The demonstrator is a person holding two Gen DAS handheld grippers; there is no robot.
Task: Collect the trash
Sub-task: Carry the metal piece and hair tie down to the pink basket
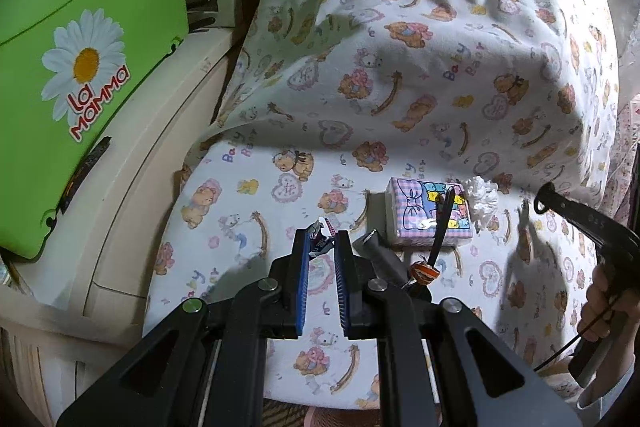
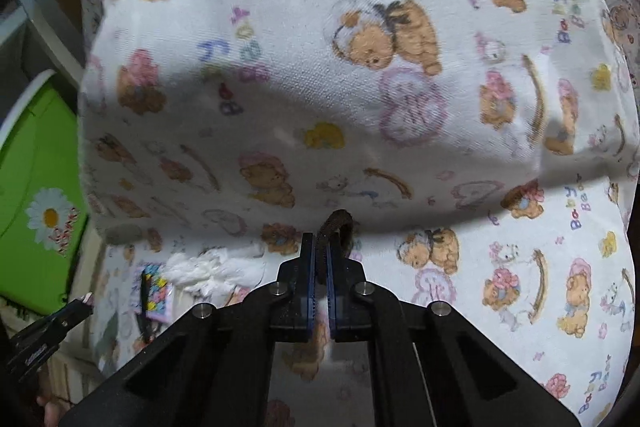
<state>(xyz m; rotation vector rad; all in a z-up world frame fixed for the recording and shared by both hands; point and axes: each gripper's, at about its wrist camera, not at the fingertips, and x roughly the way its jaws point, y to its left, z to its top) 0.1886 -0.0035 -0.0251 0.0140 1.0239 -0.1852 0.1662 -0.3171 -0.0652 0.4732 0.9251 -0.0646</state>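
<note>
- Brown loop is pinched in the right gripper; a loose hold could drop it.
- Left gripper clamps a crumpled wrapper, which might slip out.

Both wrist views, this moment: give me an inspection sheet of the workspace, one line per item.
Surface: bed sheet printed with teddy bears, rumpled behind, flat in front.
Job's things: crumpled white tissue beside the tissue pack; small wrapper scrap in the left gripper; dark looped band in the right gripper.
Clutter: black strap with an orange charm lying across the pack; grey object beside it, kind unclear.
Grippers: left gripper shut on the scrap; right gripper shut on the band.
Cables: thin black cable below the hand.
Surroundings: green daisy-printed box on a cream cabinet.
</note>
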